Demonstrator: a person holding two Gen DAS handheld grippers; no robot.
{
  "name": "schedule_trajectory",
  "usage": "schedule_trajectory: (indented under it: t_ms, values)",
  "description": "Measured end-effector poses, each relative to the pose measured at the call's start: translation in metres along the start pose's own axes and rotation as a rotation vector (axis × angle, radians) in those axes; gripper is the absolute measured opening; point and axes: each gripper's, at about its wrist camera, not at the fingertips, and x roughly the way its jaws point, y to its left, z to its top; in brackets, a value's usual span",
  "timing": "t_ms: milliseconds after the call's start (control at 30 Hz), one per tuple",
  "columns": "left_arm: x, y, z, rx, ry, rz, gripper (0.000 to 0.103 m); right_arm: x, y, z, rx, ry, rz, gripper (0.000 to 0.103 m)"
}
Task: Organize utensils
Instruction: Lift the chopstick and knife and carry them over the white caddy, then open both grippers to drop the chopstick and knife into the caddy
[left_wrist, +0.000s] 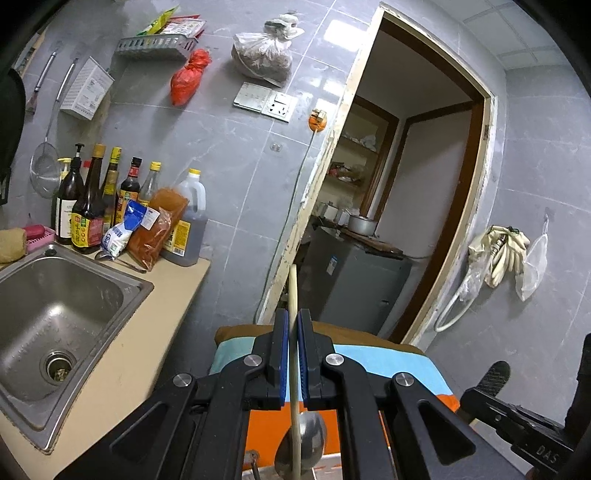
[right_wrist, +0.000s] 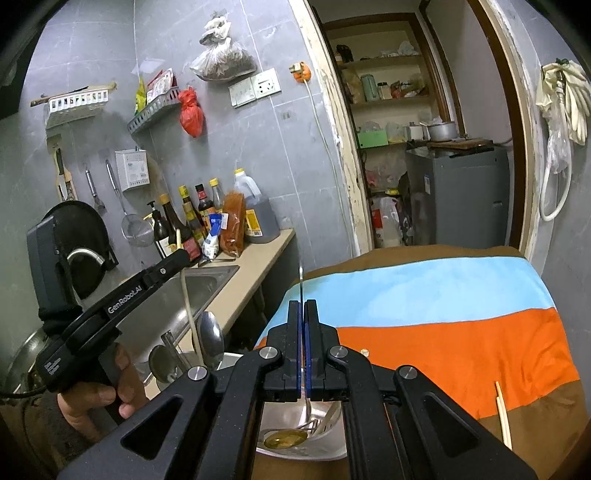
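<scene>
At the far left of the left wrist view, we are seeing a steel sink (left_wrist: 55, 314) sunk into the beige counter (left_wrist: 147, 354), with a row of sauce bottles (left_wrist: 103, 206) and a big oil jug (left_wrist: 188, 221) standing behind it against the grey tiled wall. Moving right, our left claw (left_wrist: 292, 325) is clamping a pale chopstick (left_wrist: 293, 295) between its blue pads (left_wrist: 283, 354), the stick running upright past the fingertips and down toward a spoon bowl (left_wrist: 303, 439) below the claw. Under the claw, a striped cloth (left_wrist: 399, 362) in brown, light blue and orange is covering a surface beside the counter. In the right wrist view the left claw is appearing at the left, held by a hand (right_wrist: 99, 398), and its chopstick is reaching down among spoons (right_wrist: 210, 339) standing in a metal holder (right_wrist: 229, 360) by the sink. Further right, our right claw (right_wrist: 303, 317) is pinching the thin metal handle of a spoon (right_wrist: 286, 439), jaws nearly together; the handle is rising above the fingertips while the bowl of the spoon is hanging over a steel basin (right_wrist: 321, 417) that is holding other cutlery. At the far right, another chopstick (right_wrist: 503, 413) is lying on the cloth's brown band, well apart from the basin.
</scene>
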Motion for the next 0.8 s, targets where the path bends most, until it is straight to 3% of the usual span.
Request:
schedule_trajectory:
  t_ms: [267,333,400,533,700,800]
  values:
    - [-0.010,0.001,0.006,0.004,0.046,-0.021,0.011,-0.019,0.002,0.006,-0.007,-0.038,0.001,0.005]
    - [-0.015,-0.002,0.008,0.008,0.056,-0.032,0.023,-0.028,0.001,0.009,-0.006,-0.059,-0.011,0.017]
    - [-0.022,-0.004,0.011,-0.003,0.054,-0.057,0.042,-0.042,0.000,0.013,-0.008,-0.097,-0.024,0.040]
    - [-0.039,-0.020,0.019,0.015,0.039,-0.085,0.055,-0.065,-0.003,0.023,-0.030,-0.140,-0.065,0.042]
    - [-0.060,-0.044,0.027,0.051,0.024,-0.090,0.085,-0.101,-0.012,0.037,-0.052,-0.203,-0.121,0.070]
    - [-0.070,-0.062,0.028,0.080,0.028,-0.073,0.094,-0.119,-0.021,0.042,-0.053,-0.231,-0.155,0.089]
